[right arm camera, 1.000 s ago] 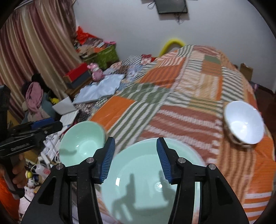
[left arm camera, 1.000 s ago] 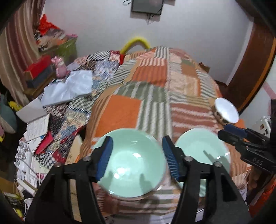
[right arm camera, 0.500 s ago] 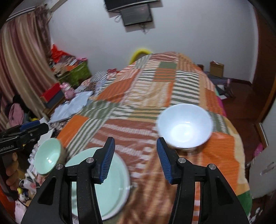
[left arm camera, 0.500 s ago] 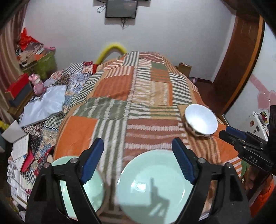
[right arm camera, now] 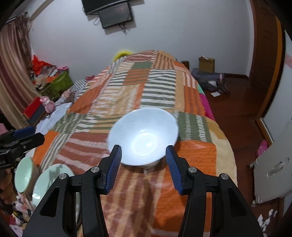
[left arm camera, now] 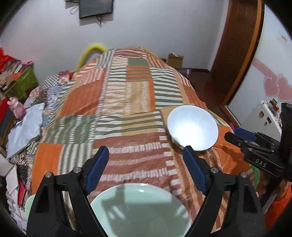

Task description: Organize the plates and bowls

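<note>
We were in a lived-in bedroom at home: a bed [right arm camera: 149,94] under a striped patchwork quilt filled the room, a dark screen [right arm camera: 115,15] hung on the white wall, a striped curtain [right arm camera: 12,63] draped one side, and boxes and clutter [right arm camera: 49,76] crowded the wooden floor [right arm camera: 235,109].

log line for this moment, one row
left gripper: open, empty, above green plate | right gripper: open, empty, facing white bowl | green bowl: beside plate
</note>
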Demonstrator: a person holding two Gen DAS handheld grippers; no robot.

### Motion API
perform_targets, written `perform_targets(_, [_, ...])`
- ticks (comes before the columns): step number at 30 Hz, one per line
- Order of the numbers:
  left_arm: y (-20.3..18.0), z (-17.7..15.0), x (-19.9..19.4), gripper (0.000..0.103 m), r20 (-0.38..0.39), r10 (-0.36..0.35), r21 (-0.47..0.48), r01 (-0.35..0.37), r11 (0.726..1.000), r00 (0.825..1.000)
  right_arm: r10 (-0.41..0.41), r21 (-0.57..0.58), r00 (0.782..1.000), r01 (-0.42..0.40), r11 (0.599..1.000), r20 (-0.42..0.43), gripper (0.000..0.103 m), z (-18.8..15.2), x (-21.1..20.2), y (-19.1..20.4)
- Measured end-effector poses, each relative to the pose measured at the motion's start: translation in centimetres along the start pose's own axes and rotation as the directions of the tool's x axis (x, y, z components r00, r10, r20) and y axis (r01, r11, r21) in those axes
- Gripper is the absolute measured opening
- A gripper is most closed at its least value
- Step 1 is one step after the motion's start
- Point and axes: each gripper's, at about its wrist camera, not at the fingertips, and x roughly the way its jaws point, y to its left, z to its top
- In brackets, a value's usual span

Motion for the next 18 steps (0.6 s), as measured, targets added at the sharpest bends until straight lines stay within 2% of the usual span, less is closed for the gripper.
perform_targets(4, [-0.9,0.7,3.3,0.083,-0.036,-0.042,-0.001,0.042,0.999,0.998,-0.008,0.023,1.0,0.009,1.0,-0.025,0.047,0.4,2.0,-1.4])
perform_targets(8, [-1.5,1.3,6.0,0.083,-0.064,-0.049,0.012,0.05,0.999,0.997,-0.015,0.048,0.999,0.018,0.999,-0.051,0.046,0.9,3.8,-2.6])
perform_targets(15, [-1.6,1.6,10.1,0.082,-0.113,-0.076,0.012,0.078,0.997,0.991,-0.012,0.054,0.994,0.017,0.998,-0.107,0.029,1.7,6.8,-3.9])
perform_targets(18, [-2.0,1.6,11.2,0.075,-0.135,-0.085,0.036,0.091,0.995,0.987,0.009,0.075,0.994,0.0,0.997,-0.111,0.023,1.8,7.3,-4.4])
